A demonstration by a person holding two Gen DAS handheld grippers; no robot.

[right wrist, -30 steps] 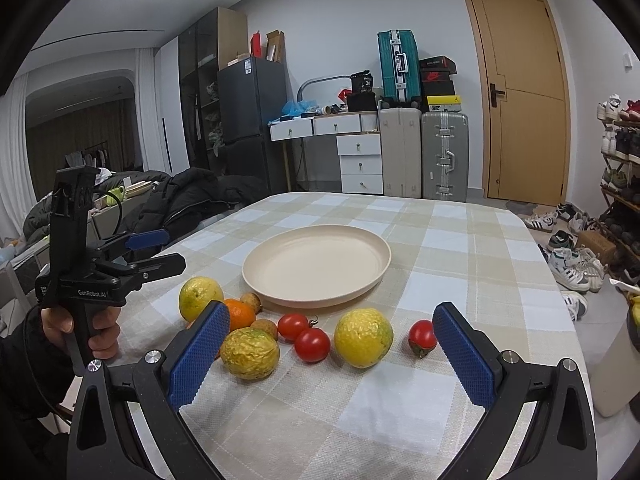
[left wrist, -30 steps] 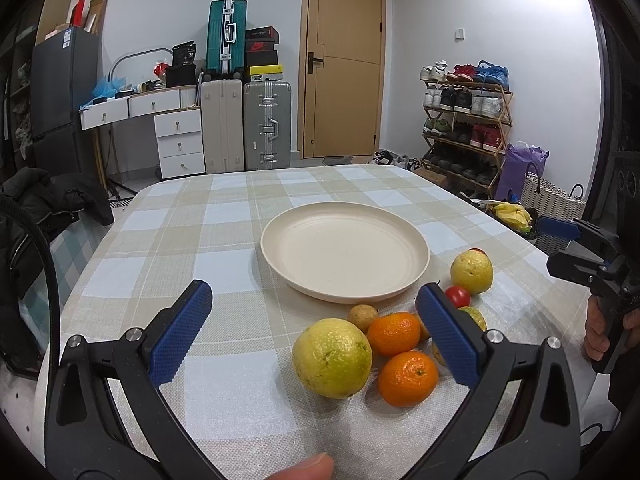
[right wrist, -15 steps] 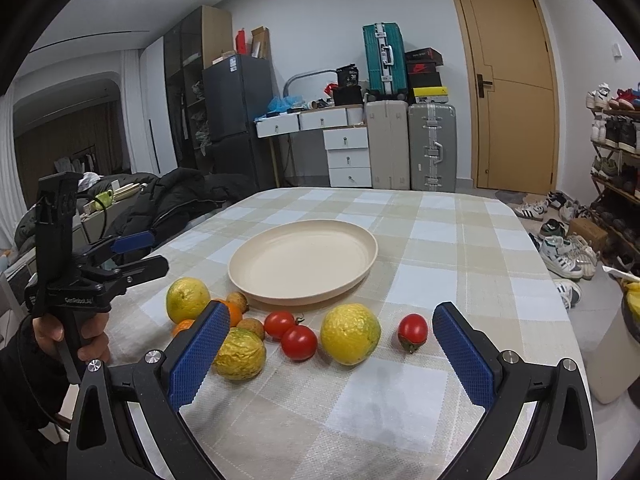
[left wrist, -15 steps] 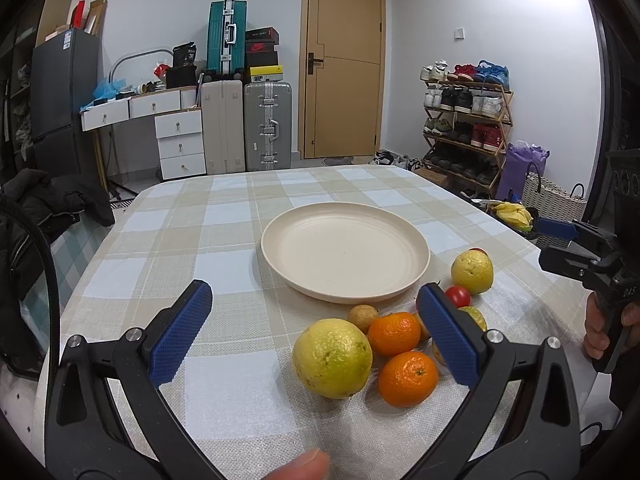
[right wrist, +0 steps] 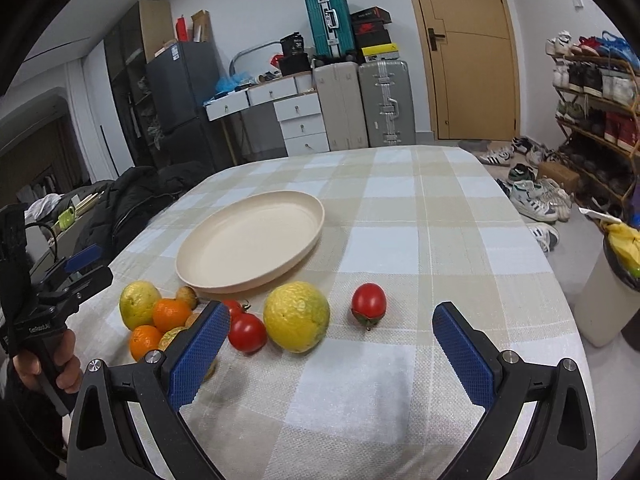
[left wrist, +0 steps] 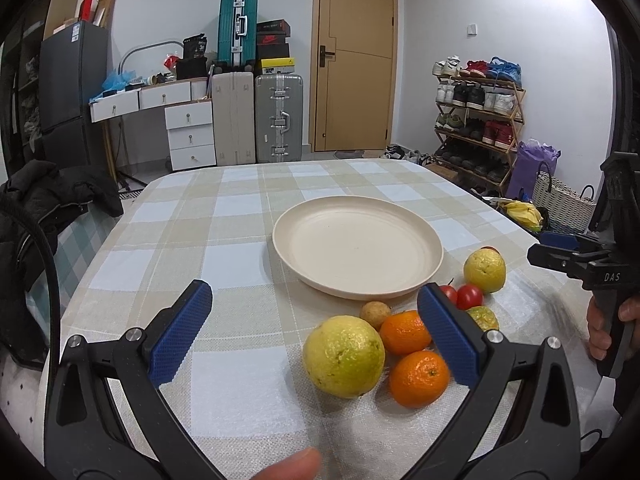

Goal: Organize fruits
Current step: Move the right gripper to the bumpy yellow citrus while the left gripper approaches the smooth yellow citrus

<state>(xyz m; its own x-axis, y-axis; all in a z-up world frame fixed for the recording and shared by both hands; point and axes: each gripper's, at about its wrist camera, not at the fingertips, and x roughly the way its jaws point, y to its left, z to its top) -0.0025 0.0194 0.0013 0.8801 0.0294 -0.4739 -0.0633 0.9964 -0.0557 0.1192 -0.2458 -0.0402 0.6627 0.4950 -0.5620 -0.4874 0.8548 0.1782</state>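
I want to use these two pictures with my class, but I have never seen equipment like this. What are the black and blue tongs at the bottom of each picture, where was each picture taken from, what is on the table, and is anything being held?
The tongs are hand-held grippers; a person holds one in each hand. Each carries a camera looking forward along its two blue-padded fingers.

One picture comes from the left gripper, the other from the right gripper. Each view also catches the other gripper at its edge, with the hand on its handle.

On the checked tablecloth sits an empty cream plate. Beside it lie loose fruits: two large yellow citrus, two oranges, three tomatoes, including one set apart, and some smaller pieces.

Nothing is held: both grippers are open, and no fruit is on the plate yet.
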